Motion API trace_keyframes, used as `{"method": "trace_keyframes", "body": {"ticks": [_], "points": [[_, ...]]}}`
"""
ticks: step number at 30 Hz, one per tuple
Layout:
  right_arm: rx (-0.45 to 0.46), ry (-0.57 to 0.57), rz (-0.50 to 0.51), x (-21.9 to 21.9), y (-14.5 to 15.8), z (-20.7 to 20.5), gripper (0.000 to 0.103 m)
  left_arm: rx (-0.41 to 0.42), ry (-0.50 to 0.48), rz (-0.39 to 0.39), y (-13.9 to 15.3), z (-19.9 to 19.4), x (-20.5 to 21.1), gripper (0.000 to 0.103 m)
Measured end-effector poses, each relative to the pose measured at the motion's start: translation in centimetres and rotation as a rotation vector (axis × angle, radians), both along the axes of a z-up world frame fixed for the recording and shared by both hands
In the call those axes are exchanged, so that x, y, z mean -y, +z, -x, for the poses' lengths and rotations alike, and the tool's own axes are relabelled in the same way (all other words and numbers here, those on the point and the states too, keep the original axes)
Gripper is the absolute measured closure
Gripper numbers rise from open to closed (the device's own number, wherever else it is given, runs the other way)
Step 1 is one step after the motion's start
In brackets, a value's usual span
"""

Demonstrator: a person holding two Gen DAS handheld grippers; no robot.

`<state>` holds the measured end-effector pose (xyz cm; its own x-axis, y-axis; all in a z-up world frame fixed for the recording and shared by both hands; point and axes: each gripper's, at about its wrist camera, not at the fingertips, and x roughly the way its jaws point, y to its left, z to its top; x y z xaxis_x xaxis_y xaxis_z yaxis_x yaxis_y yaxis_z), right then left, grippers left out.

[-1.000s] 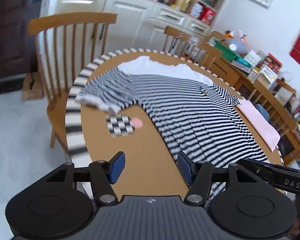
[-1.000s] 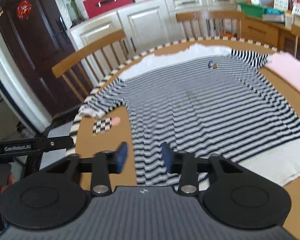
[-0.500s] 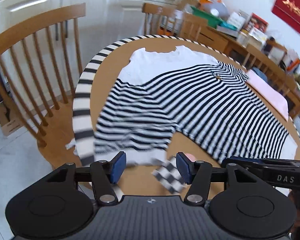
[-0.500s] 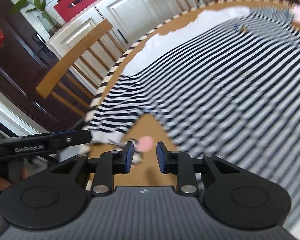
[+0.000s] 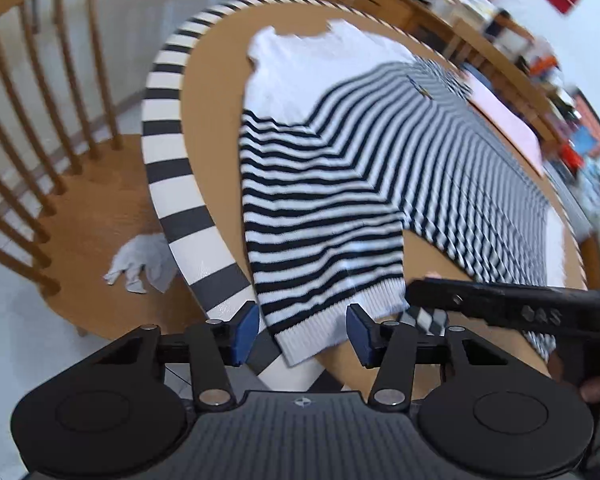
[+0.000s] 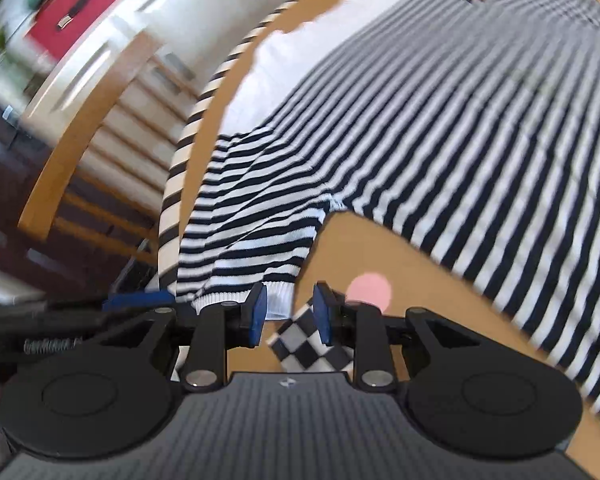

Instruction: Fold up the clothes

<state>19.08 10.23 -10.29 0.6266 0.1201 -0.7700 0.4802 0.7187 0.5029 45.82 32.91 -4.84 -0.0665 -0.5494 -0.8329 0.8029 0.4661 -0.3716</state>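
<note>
Lying flat on the table [image 5: 216, 92], the striped sweater [image 5: 380, 168] has its sleeve cuff [image 5: 332, 322] right between the wide-open left tongs [image 5: 302, 334]. Right tongs [image 6: 288, 314] are narrower, gaping just beside the cuff's corner, gripping nothing.

I brought both tongs in from above the bare tabletop to the sleeve cuff [image 5: 332, 316] at the tabletop's near edge. The left tongs [image 5: 302, 334] came to straddle the cuff, wide apart. The right tongs [image 6: 288, 312] narrowed and settled at the cuff's corner, above the checkered marker [image 6: 308, 340].
</note>
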Motion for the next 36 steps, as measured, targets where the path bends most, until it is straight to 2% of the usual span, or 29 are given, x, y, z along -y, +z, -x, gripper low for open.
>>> {"method": "trace_keyframes", "body": {"ticks": [4, 9, 10, 11, 12, 14, 16, 22, 25, 29, 35, 36], "points": [[-0.034, -0.103, 0.032, -1.8, 0.1, -0.3, 0.078, -0.064, -0.083, 0.031, -0.5, -1.1, 0.0, 0.051], [-0.063, -0.181, 0.059, -3.2, 0.2, -0.6, 0.079, -0.142, -0.145, 0.067, -1.4, -2.5, 0.1, 0.071], [-0.065, -0.194, 0.062, -3.4, 0.2, -0.7, 0.083, -0.155, -0.154, 0.071, -1.5, -2.7, 0.2, 0.073], [-0.068, -0.207, 0.065, -3.5, 0.2, -0.7, 0.086, -0.168, -0.154, 0.064, -1.8, -3.0, 0.2, 0.081], [-0.07, -0.22, 0.067, -3.7, 0.2, -0.7, 0.095, -0.182, -0.153, 0.054, -2.0, -3.2, 0.3, 0.094], [-0.075, -0.246, 0.073, -4.0, 0.2, -0.7, 0.098, -0.203, -0.139, 0.043, -2.4, -3.8, 0.4, 0.098], [-0.08, -0.273, 0.079, -4.3, 0.2, -0.7, 0.099, -0.206, -0.134, 0.069, -1.8, -4.4, 0.9, 0.099], [0.02, -0.367, -0.072, -1.6, 2.2, -0.1, 0.099, -0.204, -0.148, 0.178, 0.8, -5.7, 3.8, 0.1], [0.085, -0.418, -0.153, 1.1, 2.8, -0.1, 0.099, -0.174, -0.158, 0.218, 1.9, -6.0, 7.1, 0.1], [0.131, -0.495, -0.23, 5.8, 2.6, -0.5, 0.099, -0.168, -0.123, 0.245, 3.0, -7.0, 12.5, 0.1], [0.133, -0.612, -0.311, 12.3, 0.5, -1.5, 0.098, -0.113, -0.146, 0.249, 2.9, -7.3, 21.9, 0.1], [0.124, -0.635, -0.313, 13.2, 0.0, -1.7, 0.095, -0.106, -0.149, 0.242, 2.6, -7.3, 23.4, 0.1]]}}
